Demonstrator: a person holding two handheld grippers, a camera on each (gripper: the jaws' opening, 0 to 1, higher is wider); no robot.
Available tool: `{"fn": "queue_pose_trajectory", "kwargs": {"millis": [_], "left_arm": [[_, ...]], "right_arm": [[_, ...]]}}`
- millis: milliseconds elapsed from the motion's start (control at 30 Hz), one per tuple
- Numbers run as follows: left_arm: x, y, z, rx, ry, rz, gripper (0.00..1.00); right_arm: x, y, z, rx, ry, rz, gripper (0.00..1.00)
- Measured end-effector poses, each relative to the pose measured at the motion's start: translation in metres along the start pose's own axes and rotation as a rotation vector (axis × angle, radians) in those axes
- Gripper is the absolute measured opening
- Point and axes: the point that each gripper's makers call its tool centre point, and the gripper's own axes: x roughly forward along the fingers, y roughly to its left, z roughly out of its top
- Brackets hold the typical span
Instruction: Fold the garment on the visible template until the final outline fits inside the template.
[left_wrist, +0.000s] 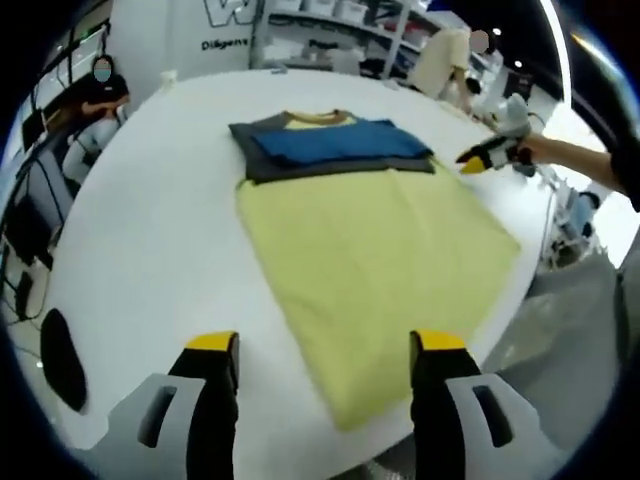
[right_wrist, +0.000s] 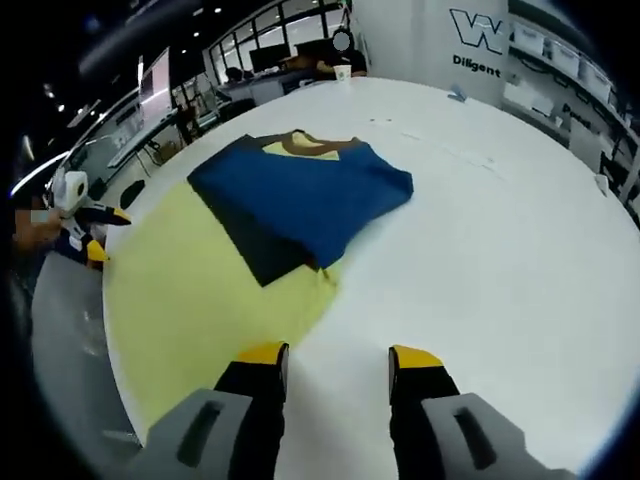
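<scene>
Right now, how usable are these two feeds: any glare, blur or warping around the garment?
Left gripper view: fisheye bows the white table edge; garment evenly lit, slightly soft, no harsh shadow. Right gripper view: the table is bright and washed out, background ceiling lights flare, garment colours stay readable, edges mildly blurred.
</scene>
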Motion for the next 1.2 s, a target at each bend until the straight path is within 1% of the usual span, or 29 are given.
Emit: {"fn": "queue_pose_trajectory", "kwargs": {"millis": [67, 133, 233, 300, 367, 500, 567, 667, 700, 767, 833, 867, 967, 1000, 1067, 1100, 1200], "left_arm": [[-0.001, -0.006, -0.003, 0.005, 0.006, -0.015, 0.66], [-0.001, -0.008, -0.005, 0.015, 0.011, -0.015, 0.66], [-0.004, -0.008, -0.005, 0.009, -0.002, -0.017, 0.66], [-0.004, -0.009, -0.006, 0.004, -0.006, -0.017, 0.67], [-0.006, -0.012, -0.008, 0.004, -0.007, -0.016, 0.67], [-0.009, -0.013, -0.011, 0.003, -0.003, -0.014, 0.67], [-0.01, -0.014, -0.012, 0.009, -0.003, -0.018, 0.67], [-0.011, -0.014, -0.016, 0.021, 0.007, -0.014, 0.65], [-0.012, -0.015, -0.019, 0.025, 0.013, -0.013, 0.65], [-0.013, -0.016, -0.022, 0.028, 0.014, -0.012, 0.64], [-0.013, -0.016, -0.024, 0.029, 0.005, -0.017, 0.64], [-0.013, -0.016, -0.026, 0.029, 0.005, -0.019, 0.63], [-0.014, -0.02, -0.032, 0.035, 0.017, -0.02, 0.59], [-0.016, -0.021, -0.033, 0.039, 0.022, -0.019, 0.58], [-0.014, -0.019, -0.033, 0.042, 0.027, -0.012, 0.54], [-0.015, -0.019, -0.033, 0.044, 0.026, -0.012, 0.52], [-0.013, -0.018, -0.033, 0.04, 0.028, -0.011, 0.47]], "right_arm": [[-0.008, 0.006, -0.008, 0.003, 0.005, 0.001, 0.37], [-0.01, 0.01, -0.017, 0.01, 0.008, 0.002, 0.37], [-0.02, 0.023, -0.026, 0.027, 0.007, 0.001, 0.37], [-0.027, 0.029, -0.028, 0.03, 0.005, 0.002, 0.37], [-0.029, 0.026, -0.029, 0.033, 0.001, -0.001, 0.37], [-0.032, 0.031, -0.035, 0.039, -0.011, -0.001, 0.37], [-0.037, 0.038, -0.037, 0.044, -0.019, 0.001, 0.37], [-0.04, 0.041, -0.041, 0.045, -0.022, 0.004, 0.37], [-0.043, 0.047, -0.042, 0.049, -0.026, 0.006, 0.37], [-0.043, 0.045, -0.049, 0.059, -0.029, 0.009, 0.37], [-0.047, 0.052, -0.056, 0.065, -0.03, 0.013, 0.37], [-0.046, 0.055, -0.064, 0.076, -0.029, 0.018, 0.37], [-0.048, 0.059, -0.076, 0.083, -0.016, 0.022, 0.36], [-0.055, 0.064, -0.079, 0.089, -0.011, 0.022, 0.36], [-0.057, 0.066, -0.085, 0.106, -0.014, 0.019, 0.35], [-0.058, 0.067, -0.087, 0.112, -0.025, 0.017, 0.34], [-0.061, 0.081, -0.089, 0.123, -0.025, 0.02, 0.34]]}}
